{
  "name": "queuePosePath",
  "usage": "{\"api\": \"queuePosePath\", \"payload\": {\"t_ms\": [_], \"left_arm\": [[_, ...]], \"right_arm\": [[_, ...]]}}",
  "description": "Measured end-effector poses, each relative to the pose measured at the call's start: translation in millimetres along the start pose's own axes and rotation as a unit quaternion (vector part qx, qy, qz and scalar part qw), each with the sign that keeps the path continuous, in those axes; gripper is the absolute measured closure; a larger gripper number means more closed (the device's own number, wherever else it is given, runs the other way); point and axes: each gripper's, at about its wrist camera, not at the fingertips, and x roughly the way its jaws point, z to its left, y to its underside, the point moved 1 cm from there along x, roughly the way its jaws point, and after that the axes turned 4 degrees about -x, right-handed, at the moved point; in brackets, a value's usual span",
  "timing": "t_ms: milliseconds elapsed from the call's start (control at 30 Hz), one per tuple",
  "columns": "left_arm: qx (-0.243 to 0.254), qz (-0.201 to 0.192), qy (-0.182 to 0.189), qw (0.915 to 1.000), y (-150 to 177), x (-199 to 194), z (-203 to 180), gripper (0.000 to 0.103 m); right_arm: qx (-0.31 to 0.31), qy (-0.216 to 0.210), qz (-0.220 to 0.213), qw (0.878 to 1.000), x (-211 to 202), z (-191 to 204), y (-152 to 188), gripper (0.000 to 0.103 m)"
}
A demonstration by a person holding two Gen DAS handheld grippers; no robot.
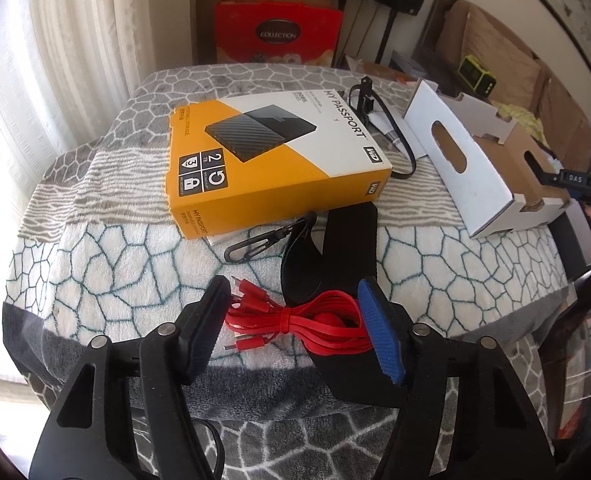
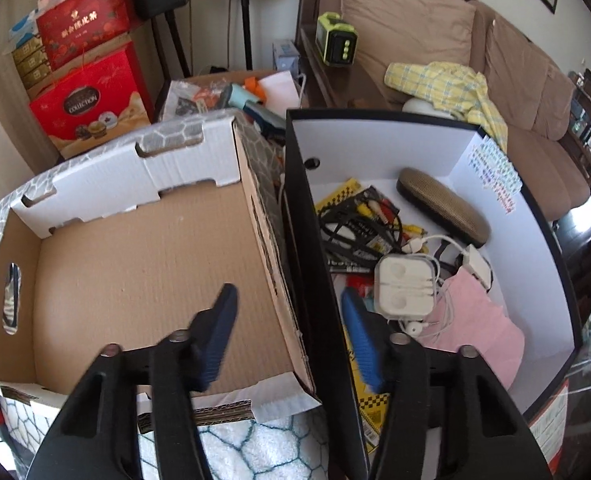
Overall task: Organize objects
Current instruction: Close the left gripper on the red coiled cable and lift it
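The red cable (image 1: 295,320), a flat lead bundled and tied at its middle, lies on the patterned blanket (image 1: 107,264) directly between the two fingers of the left hand-held gripper (image 1: 291,336). The jaws stand partly apart; the blue pad on the right looks to touch the loop end, the black pad on the left is just clear of the plugs, so I judge it bracketed but not yet clamped. Its loop end rests on a black strap (image 1: 315,240) that runs away from the gripper, with a black clip (image 1: 251,244) just beyond the cable and a yellow hard-drive box (image 1: 263,152) farther out.

The right hand-held gripper (image 2: 289,332) holds nothing; its jaws are partly apart and straddle the wall between two containers, one finger over the bare cardboard box (image 2: 251,208), the other over the black-walled box (image 2: 535,248).

Sorting looks barely half done (my reading only): the black-walled box already holds tangled cables, a white earphone case (image 2: 405,286), a glasses case (image 2: 443,208) and a pink sheet, while the cardboard box is empty and the cable, strap, clip and hard-drive box are all still out on the blanket.
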Motion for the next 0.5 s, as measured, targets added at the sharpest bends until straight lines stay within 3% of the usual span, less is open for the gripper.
{"api": "queuePosePath", "payload": {"t_ms": [67, 133, 233, 267, 300, 367, 500], "left_arm": [[-0.005, -0.006, 0.006, 1.0, -2, -3, 3, 0.052], [-0.012, -0.01, 0.014, 0.9998, -4, -7, 7, 0.071], [-0.023, 0.002, 0.029, 0.9993, -6, -6, 11, 0.086], [-0.025, 0.003, 0.027, 0.9993, -6, -5, 13, 0.086], [-0.03, 0.005, 0.028, 0.9992, -5, -4, 15, 0.086], [-0.044, 0.013, 0.033, 0.9984, -4, -2, 20, 0.085], [-0.059, 0.018, 0.056, 0.9965, -2, -4, 25, 0.064]], "right_arm": [[-0.01, 0.017, 0.002, 1.0, 3, 2, 3, 0.06], [-0.021, 0.038, 0.0, 0.999, 2, 4, 6, 0.071], [-0.031, 0.04, -0.007, 0.999, -4, 4, 11, 0.074], [-0.036, 0.041, -0.011, 0.998, -7, 5, 13, 0.077], [-0.041, 0.03, -0.015, 0.999, -10, 6, 14, 0.092], [-0.048, 0.019, -0.016, 0.999, -18, 10, 19, 0.091], [-0.068, 0.009, -0.013, 0.998, -25, 23, 29, 0.09]]}}
